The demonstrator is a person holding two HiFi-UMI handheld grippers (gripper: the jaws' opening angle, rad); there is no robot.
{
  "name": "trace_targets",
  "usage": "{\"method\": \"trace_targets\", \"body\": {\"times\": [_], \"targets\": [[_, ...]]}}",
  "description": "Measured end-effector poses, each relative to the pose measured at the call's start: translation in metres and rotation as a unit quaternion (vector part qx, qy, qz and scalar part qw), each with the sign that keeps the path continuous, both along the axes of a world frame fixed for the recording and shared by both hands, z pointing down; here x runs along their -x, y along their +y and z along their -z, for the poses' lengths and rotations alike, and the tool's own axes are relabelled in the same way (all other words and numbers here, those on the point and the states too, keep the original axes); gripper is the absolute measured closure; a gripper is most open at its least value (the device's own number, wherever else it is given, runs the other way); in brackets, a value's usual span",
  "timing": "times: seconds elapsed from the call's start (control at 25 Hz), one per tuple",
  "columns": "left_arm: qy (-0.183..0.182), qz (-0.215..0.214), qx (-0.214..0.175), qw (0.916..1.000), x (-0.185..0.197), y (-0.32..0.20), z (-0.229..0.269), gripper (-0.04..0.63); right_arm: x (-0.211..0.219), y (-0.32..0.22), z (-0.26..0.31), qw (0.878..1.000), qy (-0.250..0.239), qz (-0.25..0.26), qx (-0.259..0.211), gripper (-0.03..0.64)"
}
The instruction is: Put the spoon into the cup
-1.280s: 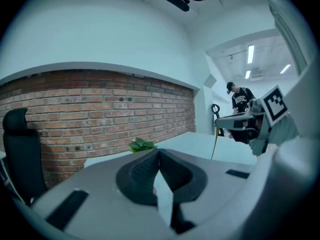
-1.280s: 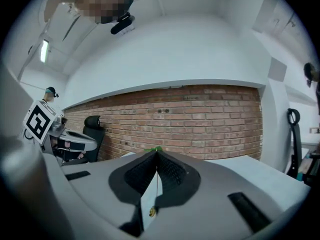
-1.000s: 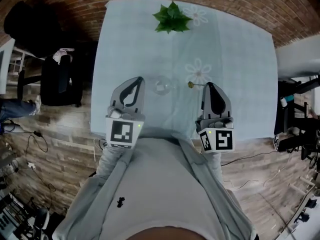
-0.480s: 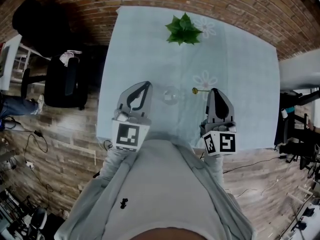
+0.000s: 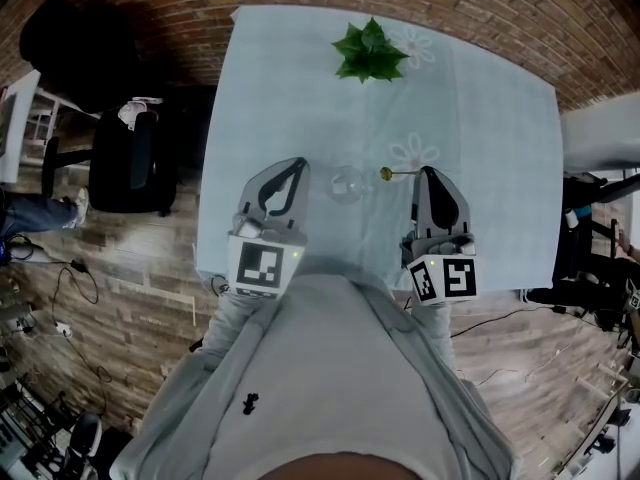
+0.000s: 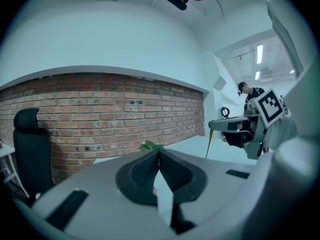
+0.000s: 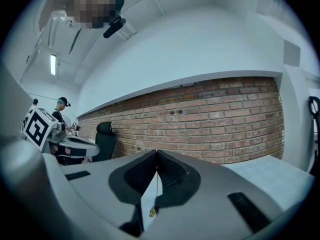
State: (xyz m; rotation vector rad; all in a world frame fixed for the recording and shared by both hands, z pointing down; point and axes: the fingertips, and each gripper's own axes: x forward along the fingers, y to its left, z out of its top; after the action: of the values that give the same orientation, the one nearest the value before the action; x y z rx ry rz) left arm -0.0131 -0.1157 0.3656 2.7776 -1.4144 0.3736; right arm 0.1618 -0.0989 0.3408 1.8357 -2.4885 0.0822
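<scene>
Pale blue table (image 5: pixel 480 118); on it glass cup (image 5: pixel 347 184); green plant (image 5: pixel 370 51)

Both forearms, in grey sleeves, reach forward past near edge of desk (image 5: pixel 300 88). Left gripper (image 5: pixel 297 165) over desk's near-left part, pointing away from body; jaws together, nothing between. Right gripper (image 5: pixel 428 171) over desk's near-right part, jaws clamped on thin handle of spoon (image 5: pixel 386 173), bowl end sticking out toward left gripper. Grippers well apart, roughly parallel.
</scene>
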Motion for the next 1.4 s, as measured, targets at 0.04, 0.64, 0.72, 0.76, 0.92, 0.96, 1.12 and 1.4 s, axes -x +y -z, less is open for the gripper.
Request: {"method": "trace_targets", "body": {"times": [0.04, 0.64, 0.72, 0.76, 0.92, 0.96, 1.12, 1.4], "targets": [[-0.001, -0.002, -0.002, 1.0000, -0.001, 0.000, 0.000, 0.577, 0.002, 0.000, 0.000, 1.000, -0.002, 0.003, 0.001, 0.600], [0.003, 0.005, 0.029, 0.9996, -0.005, 0.013, -0.019, 0.577, 0.018, -0.016, -0.047, 0.993, -0.105, 0.029, 0.055, 0.600], [0.005, 0.007, 0.031, 0.9995, -0.004, 0.013, -0.021, 0.577, 0.020, -0.019, -0.058, 0.991, -0.111, 0.031, 0.066, 0.600], [0.005, 0.007, 0.030, 0.9995, -0.004, 0.014, -0.022, 0.577, 0.021, -0.020, -0.065, 0.990, -0.116, 0.031, 0.073, 0.600], [-0.001, 0.004, 0.031, 0.9995, -0.003, 0.016, -0.028, 0.577, 0.026, -0.026, -0.088, 0.985, -0.135, 0.032, 0.098, 0.600], [-0.002, 0.002, 0.031, 0.9995, -0.002, 0.016, -0.030, 0.577, 0.027, -0.027, -0.093, 0.985, -0.138, 0.032, 0.103, 0.600], [-0.002, 0.003, 0.037, 0.9993, -0.001, 0.016, -0.035, 0.577, 0.031, -0.029, -0.110, 0.981, -0.146, 0.032, 0.121, 0.600], [-0.001, 0.003, 0.046, 0.9989, -0.002, 0.016, -0.039, 0.577, 0.042, -0.031, -0.133, 0.978, -0.149, 0.049, 0.139, 0.600]]}}
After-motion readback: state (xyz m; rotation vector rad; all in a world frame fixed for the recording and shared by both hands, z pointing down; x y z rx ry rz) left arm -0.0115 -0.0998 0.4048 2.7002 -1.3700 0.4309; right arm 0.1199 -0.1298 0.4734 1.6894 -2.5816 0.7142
